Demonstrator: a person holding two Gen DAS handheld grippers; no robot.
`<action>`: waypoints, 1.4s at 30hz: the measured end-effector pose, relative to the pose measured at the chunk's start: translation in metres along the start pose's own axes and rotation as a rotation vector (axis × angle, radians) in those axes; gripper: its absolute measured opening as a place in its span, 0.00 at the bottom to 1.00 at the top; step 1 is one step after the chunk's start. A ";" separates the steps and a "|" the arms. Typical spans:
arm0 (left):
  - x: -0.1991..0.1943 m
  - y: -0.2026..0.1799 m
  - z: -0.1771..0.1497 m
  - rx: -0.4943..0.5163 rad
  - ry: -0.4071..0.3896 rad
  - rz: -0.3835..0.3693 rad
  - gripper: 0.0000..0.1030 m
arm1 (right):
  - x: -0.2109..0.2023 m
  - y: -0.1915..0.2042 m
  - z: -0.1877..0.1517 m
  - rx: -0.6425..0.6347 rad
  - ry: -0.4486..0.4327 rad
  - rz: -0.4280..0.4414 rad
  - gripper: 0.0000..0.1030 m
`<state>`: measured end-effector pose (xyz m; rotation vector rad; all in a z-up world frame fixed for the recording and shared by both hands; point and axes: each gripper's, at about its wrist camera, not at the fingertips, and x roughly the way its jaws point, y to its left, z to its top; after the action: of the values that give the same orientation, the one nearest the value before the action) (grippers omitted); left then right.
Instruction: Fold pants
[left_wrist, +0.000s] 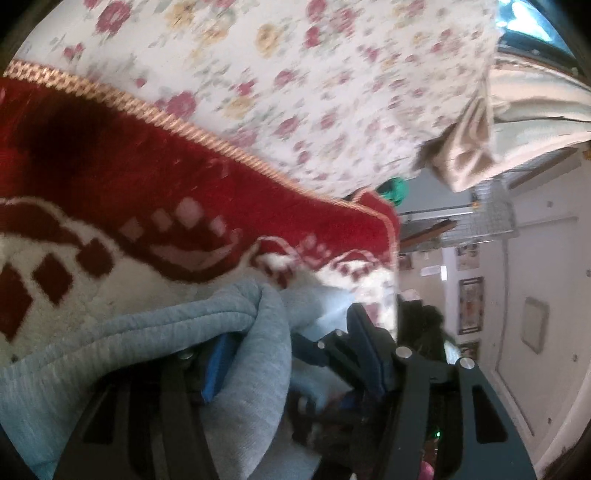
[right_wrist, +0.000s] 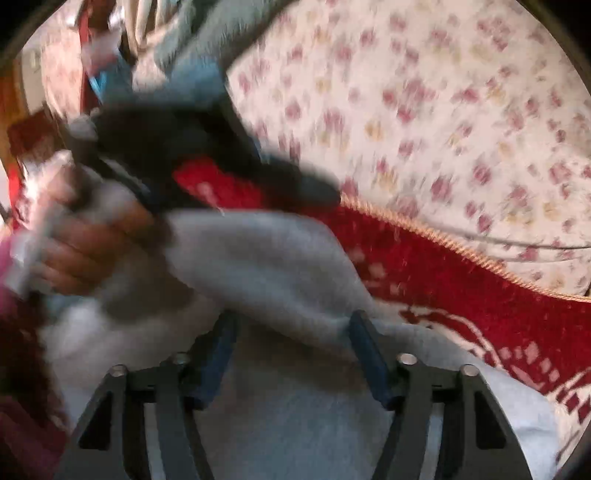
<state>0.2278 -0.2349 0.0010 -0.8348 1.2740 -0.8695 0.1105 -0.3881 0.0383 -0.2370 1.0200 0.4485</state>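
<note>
The light grey-blue pants (left_wrist: 236, 332) lie bunched on a red and white patterned blanket (left_wrist: 110, 177). In the left wrist view a thick fold of the pants drapes over my left gripper (left_wrist: 291, 339); its jaws stand apart with fabric between and over the blue pads (left_wrist: 216, 369). In the right wrist view the pants (right_wrist: 258, 266) cover the foreground. My right gripper (right_wrist: 295, 332) is open, its blue pads (right_wrist: 369, 354) wide apart with cloth between them. The other gripper and the hand holding it (right_wrist: 85, 243) show at upper left, blurred.
A floral bedsheet (left_wrist: 295, 74) covers the bed beyond the blanket's gold trim (left_wrist: 184, 125). A folded cream cloth (left_wrist: 480, 140) lies at the bed's edge. A room wall with framed pictures (left_wrist: 471, 306) shows at right. The floral sheet also shows in the right wrist view (right_wrist: 443, 129).
</note>
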 end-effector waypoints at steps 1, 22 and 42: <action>0.000 0.002 0.001 -0.002 -0.009 0.002 0.57 | -0.002 -0.004 0.001 0.011 0.001 0.018 0.23; -0.003 0.008 0.000 -0.008 -0.015 0.018 0.57 | -0.110 -0.028 -0.099 0.280 -0.088 0.043 0.10; -0.013 -0.025 -0.003 0.062 -0.075 -0.024 1.00 | -0.130 -0.129 -0.184 0.929 -0.223 0.086 0.42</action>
<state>0.2220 -0.2347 0.0284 -0.8276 1.1684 -0.8845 -0.0282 -0.6075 0.0545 0.6753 0.9253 0.0413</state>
